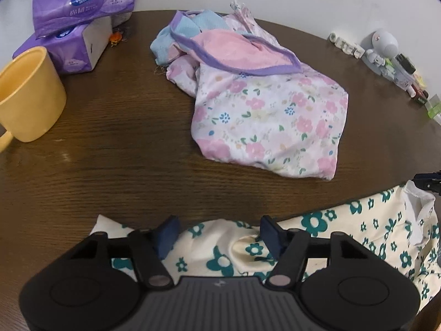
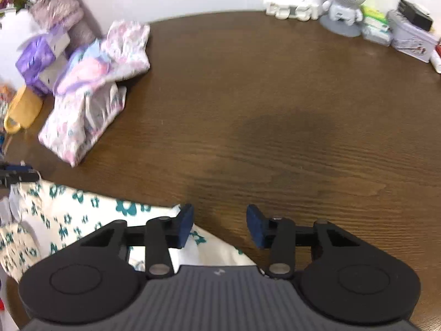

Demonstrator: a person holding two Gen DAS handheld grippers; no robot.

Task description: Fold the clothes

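Note:
A cream garment with teal flowers (image 1: 344, 229) lies along the near edge of the brown table (image 1: 124, 151). My left gripper (image 1: 217, 231) hovers open over one end of it, blue pads apart, nothing clamped. The same garment (image 2: 82, 215) runs off to the left in the right wrist view, where my right gripper (image 2: 219, 224) stands open above its corner with the pads spread. The right gripper's tip (image 1: 430, 182) peeks in at the left view's right edge. A pile of pink floral clothes (image 1: 264, 104) with a pink and blue cloth on top sits mid-table.
A yellow mug (image 1: 27, 96) and purple tissue packs (image 1: 77, 24) stand at the left. Small items, a white robot figure (image 2: 344, 2) and a tin (image 2: 410, 38) line the far right edge by the white wall. Bare wood (image 2: 275, 110) stretches ahead of the right gripper.

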